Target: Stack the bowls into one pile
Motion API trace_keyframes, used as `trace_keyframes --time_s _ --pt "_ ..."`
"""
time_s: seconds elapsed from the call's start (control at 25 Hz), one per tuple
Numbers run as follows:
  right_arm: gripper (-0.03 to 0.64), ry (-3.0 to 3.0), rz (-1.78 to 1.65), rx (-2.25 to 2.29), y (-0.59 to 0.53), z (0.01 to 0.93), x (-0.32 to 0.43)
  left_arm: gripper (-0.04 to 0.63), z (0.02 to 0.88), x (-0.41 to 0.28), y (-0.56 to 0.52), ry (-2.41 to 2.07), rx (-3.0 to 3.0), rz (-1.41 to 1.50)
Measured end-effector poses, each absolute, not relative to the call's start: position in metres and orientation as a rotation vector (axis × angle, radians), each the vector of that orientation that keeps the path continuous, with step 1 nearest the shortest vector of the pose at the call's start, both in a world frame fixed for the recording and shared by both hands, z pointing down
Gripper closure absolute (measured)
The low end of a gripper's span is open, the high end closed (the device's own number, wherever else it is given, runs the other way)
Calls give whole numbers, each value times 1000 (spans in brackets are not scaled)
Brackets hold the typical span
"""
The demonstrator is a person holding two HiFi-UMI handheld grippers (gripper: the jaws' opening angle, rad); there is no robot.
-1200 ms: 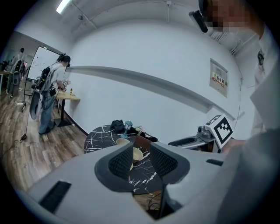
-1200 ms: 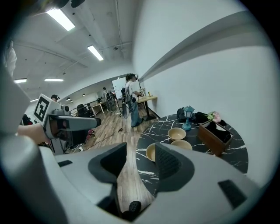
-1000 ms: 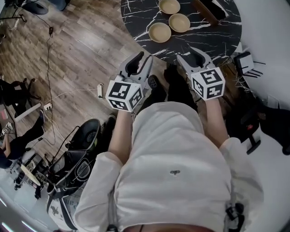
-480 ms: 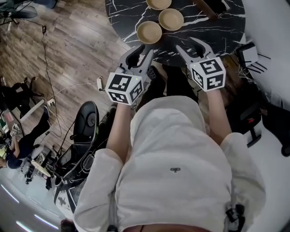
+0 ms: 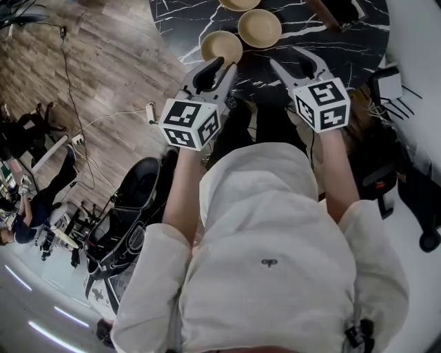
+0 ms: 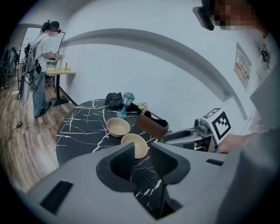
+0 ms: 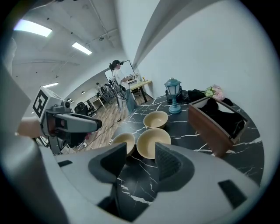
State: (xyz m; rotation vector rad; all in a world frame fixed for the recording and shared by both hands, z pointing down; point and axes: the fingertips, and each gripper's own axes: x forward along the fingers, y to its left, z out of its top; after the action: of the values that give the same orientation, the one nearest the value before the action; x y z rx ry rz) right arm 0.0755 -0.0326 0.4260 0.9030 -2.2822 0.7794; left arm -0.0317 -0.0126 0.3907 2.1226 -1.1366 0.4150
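Three tan bowls sit apart on the round black marble table [image 5: 324,41]: a near-left bowl [image 5: 222,47] [image 7: 124,142], a middle bowl [image 5: 260,27] [image 7: 153,142] [image 6: 134,144] and a far bowl [image 5: 239,3] [image 7: 156,119] [image 6: 118,127]. My left gripper [image 5: 222,69] [image 6: 142,159] hovers at the table's near edge just short of the near-left bowl, open and empty. My right gripper [image 5: 293,58] [image 7: 142,164] is over the near edge to the right, open and empty. In the left gripper view the near-left bowl is hidden behind the jaws.
A brown wooden box [image 7: 214,122] [image 6: 151,124] lies right of the bowls, with a blue lantern [image 7: 173,94], a black bag [image 6: 113,98] and flowers behind. Cables [image 5: 76,76] cross the wood floor, black wheeled gear [image 5: 131,200] stands at my left, and a person [image 6: 41,65] stands at a far desk.
Both grippers have moved forward toward the table and the bowls, the left one closing on the near-left bowl. Their jaws look the same as before, with nothing held.
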Motion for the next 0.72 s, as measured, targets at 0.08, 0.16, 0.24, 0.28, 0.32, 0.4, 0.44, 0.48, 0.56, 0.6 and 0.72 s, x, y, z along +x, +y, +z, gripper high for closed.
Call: trace_keyframes --time_s 0.08,0.16,0.24,0.28,0.32,0.4,0.44,0.48,0.56,0.6,0.72 --pt "423 -2283 790 882 -37 435 75 489 402 -30 -19 -1142 2085 414" --pt "423 -2283 801 870 -41 443 75 489 411 -27 -25 -1141 2066 429" --pt "423 -2285 808 860 -46 449 76 489 419 -24 -32 -1139 2061 451" --pt "423 -2289 810 854 -48 453 76 489 423 -23 -35 -1141 2059 462" --pt "425 -2293 813 848 -51 456 76 489 427 -22 -39 -1143 2056 474" --pt "426 -2299 820 839 -55 462 76 489 436 -20 -45 -1145 2045 493" --pt "426 -2300 822 837 -57 466 75 489 440 -20 -48 -1146 2038 502" --pt "426 -2299 823 836 -58 470 74 489 445 -20 -51 -1146 2032 510" --pt "426 -2298 821 840 -61 476 72 489 452 -20 -57 -1150 2021 523" --pt "426 -2298 818 846 -63 478 71 489 455 -20 -60 -1153 2015 524" --pt "426 -2306 797 866 -68 483 68 489 461 -23 -67 -1176 1992 510"
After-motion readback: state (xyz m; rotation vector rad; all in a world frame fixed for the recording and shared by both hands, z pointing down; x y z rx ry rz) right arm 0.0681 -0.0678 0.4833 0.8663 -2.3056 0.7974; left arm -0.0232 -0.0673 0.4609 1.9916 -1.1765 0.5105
